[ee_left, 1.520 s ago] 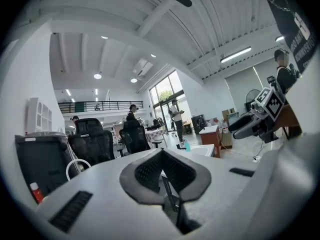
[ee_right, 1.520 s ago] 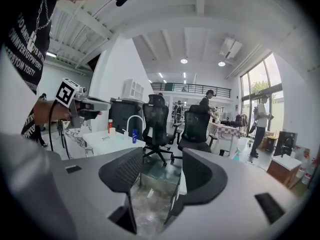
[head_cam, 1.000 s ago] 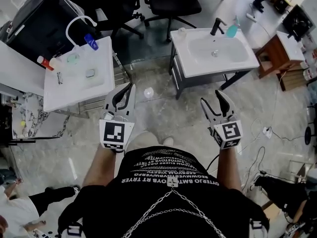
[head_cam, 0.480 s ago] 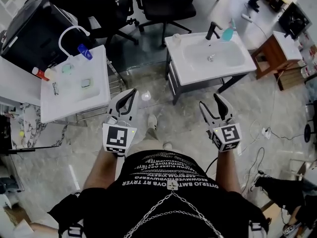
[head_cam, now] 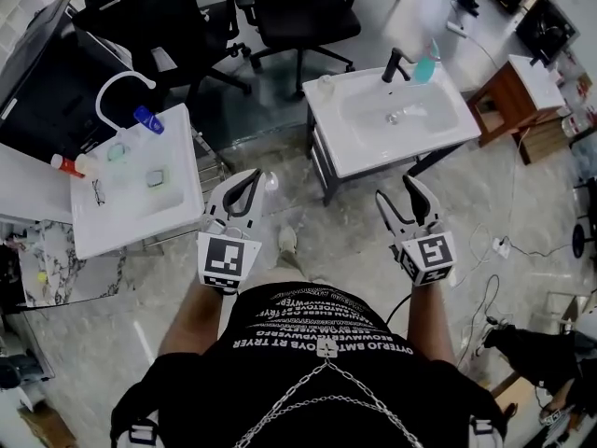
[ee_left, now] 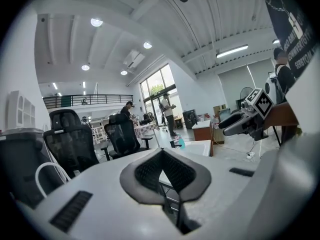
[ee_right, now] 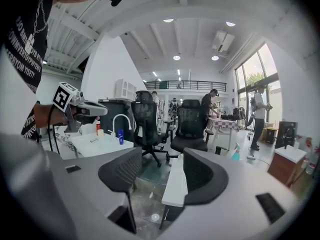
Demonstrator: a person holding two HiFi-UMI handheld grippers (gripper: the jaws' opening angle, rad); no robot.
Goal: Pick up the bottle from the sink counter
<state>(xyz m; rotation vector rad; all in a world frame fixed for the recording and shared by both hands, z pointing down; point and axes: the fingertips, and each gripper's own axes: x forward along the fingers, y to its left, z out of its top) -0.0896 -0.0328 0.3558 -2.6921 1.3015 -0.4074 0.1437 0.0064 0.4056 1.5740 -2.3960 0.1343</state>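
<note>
Ahead: bottle (head_cam: 431, 63) on sink counter (head_cam: 350, 152), well apart from both tools.
Right tool (head_cam: 398, 190): spread, empty.
Left tool (head_cam: 248, 177): tips pressed together, empty.

two sink counters (head_cam: 121, 222) (head_cam: 353, 147), two office chairs (head_cam: 303, 12) (head_cam: 173, 21), two faucets (head_cam: 117, 84) (head_cam: 395, 63)

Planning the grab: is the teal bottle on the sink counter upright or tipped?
Upright: the teal bottle stands beside the tap, neck up.
</note>
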